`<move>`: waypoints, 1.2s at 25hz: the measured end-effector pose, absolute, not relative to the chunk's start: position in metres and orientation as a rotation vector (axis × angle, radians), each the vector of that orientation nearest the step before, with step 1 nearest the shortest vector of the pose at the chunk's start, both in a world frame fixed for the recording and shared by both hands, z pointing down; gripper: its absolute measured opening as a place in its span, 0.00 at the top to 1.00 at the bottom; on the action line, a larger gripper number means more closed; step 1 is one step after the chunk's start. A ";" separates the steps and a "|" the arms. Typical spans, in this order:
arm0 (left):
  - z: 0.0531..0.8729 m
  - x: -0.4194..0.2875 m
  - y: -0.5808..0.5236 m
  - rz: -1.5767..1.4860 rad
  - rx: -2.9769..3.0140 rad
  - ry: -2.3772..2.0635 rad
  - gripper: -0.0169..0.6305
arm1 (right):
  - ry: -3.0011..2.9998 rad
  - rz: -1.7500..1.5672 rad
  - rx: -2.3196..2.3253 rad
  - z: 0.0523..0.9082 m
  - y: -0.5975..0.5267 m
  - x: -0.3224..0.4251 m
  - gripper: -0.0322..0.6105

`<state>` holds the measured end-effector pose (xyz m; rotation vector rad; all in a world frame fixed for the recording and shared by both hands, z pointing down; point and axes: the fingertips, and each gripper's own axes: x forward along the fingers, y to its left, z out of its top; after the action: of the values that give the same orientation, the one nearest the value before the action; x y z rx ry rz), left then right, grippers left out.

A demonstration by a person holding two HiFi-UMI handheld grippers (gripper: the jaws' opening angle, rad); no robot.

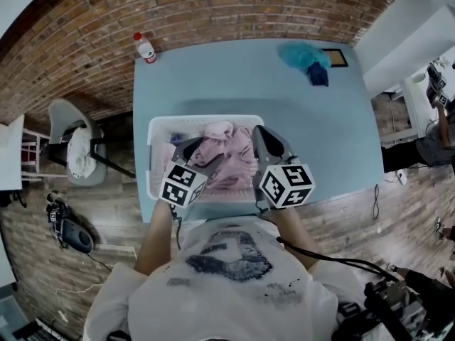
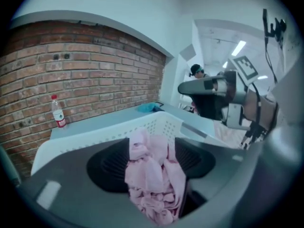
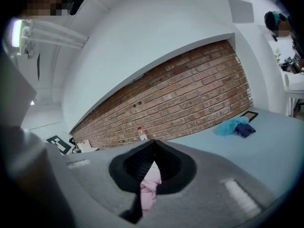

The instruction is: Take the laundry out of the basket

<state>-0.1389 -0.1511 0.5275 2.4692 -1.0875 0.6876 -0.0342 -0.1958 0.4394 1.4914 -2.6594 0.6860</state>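
Observation:
A white laundry basket (image 1: 153,130) stands at the near edge of the blue table (image 1: 213,84), with pink laundry (image 1: 229,158) piled in it. Both grippers hang over it. In the left gripper view a bunched pink cloth (image 2: 153,182) sits in the gap of my left gripper (image 2: 152,163), whose jaws stand apart; the basket's rim (image 2: 156,123) shows behind. My left gripper (image 1: 193,150) is over the basket's left half. My right gripper (image 1: 263,139) is over the right half. My right gripper (image 3: 152,167) is shut on a fold of pink cloth (image 3: 151,184).
A bottle (image 1: 146,48) with a red cap stands at the table's far left corner. A light blue cloth (image 1: 302,54) and a dark blue one (image 1: 318,74) lie at the far right, by a flat framed thing (image 1: 335,57). A chair (image 1: 71,148) stands left of the table.

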 end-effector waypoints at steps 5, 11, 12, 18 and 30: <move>0.533 -0.126 -0.149 0.687 2.492 -1.020 0.43 | -2.645 0.685 1.509 0.439 -0.196 -0.029 0.95; 0.546 -0.118 -0.152 0.673 2.431 -0.976 0.23 | -2.631 0.701 1.517 0.442 -0.196 -0.021 0.95; 0.551 -0.117 -0.152 0.688 2.424 -0.960 0.21 | -2.629 0.705 1.518 0.443 -0.196 -0.021 0.95; 0.589 -0.114 -0.156 0.795 2.377 -0.838 0.18 | -2.628 0.720 1.525 0.447 -0.198 -0.016 0.95; 0.635 -0.105 -0.152 0.967 2.325 -0.701 0.10 | -2.614 0.740 1.536 0.451 -0.196 -0.009 0.95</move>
<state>-0.1053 -0.1524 0.6352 2.3247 -0.7013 0.9670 -0.0093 -0.1959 0.4509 1.5358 -2.6139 0.7401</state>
